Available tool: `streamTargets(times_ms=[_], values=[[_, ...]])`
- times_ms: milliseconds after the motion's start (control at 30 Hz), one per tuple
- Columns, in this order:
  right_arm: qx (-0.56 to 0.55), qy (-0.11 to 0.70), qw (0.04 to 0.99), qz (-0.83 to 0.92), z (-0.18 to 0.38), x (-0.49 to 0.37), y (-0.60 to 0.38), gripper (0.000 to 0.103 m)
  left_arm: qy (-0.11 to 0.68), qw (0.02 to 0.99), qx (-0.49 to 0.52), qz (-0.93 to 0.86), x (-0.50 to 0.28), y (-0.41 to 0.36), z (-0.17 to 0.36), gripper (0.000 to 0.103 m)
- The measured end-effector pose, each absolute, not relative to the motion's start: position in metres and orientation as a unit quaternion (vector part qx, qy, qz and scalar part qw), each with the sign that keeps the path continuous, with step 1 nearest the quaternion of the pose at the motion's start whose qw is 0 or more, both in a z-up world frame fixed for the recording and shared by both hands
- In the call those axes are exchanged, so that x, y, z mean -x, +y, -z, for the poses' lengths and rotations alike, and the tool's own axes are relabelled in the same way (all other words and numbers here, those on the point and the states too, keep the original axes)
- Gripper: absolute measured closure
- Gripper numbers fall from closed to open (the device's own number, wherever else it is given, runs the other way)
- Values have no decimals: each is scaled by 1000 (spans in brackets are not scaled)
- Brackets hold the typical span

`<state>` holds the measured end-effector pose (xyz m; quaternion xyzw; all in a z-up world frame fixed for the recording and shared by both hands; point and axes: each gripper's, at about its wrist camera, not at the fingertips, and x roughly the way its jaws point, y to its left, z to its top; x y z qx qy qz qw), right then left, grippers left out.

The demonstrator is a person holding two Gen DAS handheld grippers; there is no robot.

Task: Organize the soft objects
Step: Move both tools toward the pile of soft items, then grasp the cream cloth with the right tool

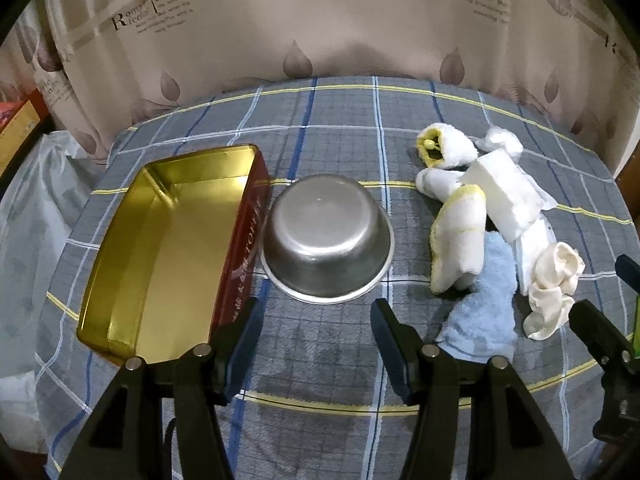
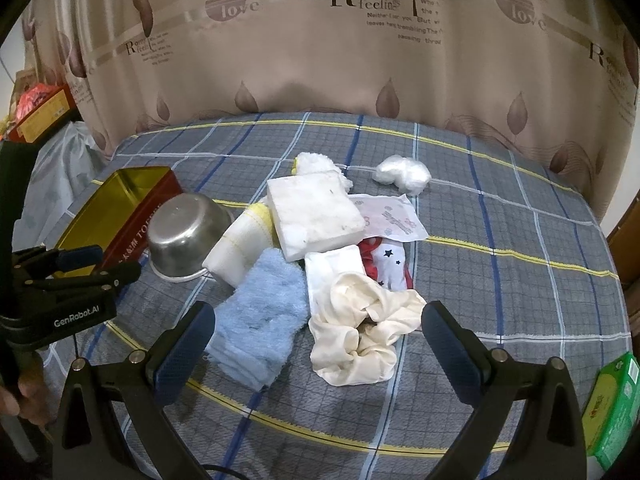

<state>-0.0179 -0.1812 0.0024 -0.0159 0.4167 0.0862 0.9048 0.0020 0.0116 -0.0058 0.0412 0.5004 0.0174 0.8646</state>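
Both grippers spread wide, empty: left gripper (image 1: 314, 336) before upturned steel bowl (image 1: 328, 240); right gripper (image 2: 320, 336) over cream cloth (image 2: 360, 332); risk: blue towel (image 2: 260, 316) touching, may snag; tin (image 1: 168, 240) unfilled.

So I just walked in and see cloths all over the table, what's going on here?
A person holds two handheld grippers over a plaid-covered table, sorting soft things. Both the left gripper and the right gripper are open and hold nothing. The crumpled cream cloth and light blue fluffy towel lie loose by the pile. The gold-lined red tin is empty; the steel bowl sits upside down.
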Motion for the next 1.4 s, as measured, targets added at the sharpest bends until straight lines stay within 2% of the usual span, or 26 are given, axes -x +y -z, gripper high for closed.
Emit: streamTargets(times_ms=[533, 1000, 1100, 1167, 1400], values=[[1, 420, 904, -80, 0, 17, -192, 1, 502, 863, -50, -19, -1, 9, 7, 46], [-1, 428, 900, -76, 4, 18, -198, 7, 506, 860, -54, -20, -2, 8, 9, 46], [-2, 429, 900, -81, 5, 19, -199, 15, 506, 861, -56, -18, -2, 8, 10, 46], [-7, 427, 900, -81, 4, 19, -203, 28, 506, 861, -57, -18, -2, 7, 10, 46], [-11, 436, 897, -71, 9, 18, -219, 28, 508, 859, -58, -17, -2, 7, 11, 46]])
